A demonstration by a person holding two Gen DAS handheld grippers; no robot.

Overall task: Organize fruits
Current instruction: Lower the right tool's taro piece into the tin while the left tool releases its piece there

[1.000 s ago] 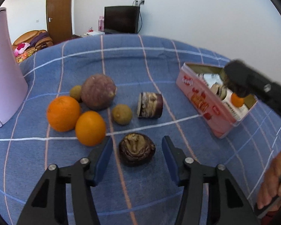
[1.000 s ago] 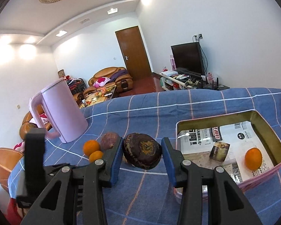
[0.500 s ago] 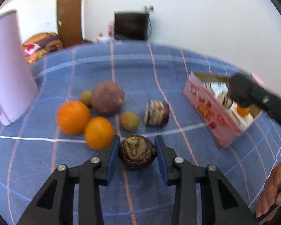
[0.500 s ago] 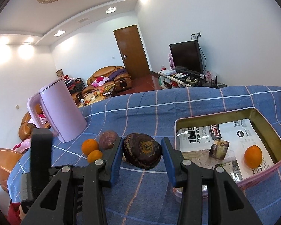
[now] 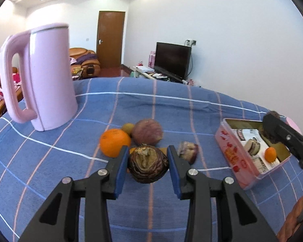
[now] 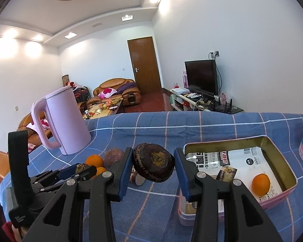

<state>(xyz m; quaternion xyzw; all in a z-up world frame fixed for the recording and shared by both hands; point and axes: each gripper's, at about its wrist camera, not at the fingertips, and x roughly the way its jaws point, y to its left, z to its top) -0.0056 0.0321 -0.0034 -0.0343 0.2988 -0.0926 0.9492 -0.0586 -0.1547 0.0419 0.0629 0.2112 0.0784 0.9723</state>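
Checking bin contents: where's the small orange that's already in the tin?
In the right wrist view the small orange lies inside the pink tin, in its near right corner, on the printed paper lining, right of the right gripper.

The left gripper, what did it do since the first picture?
The left gripper has just been closing and now clamps the wrinkled dark fruit, raising it off the blue cloth. The right gripper still holds its own dark fruit beside the pink tin. The other fruits stayed put.
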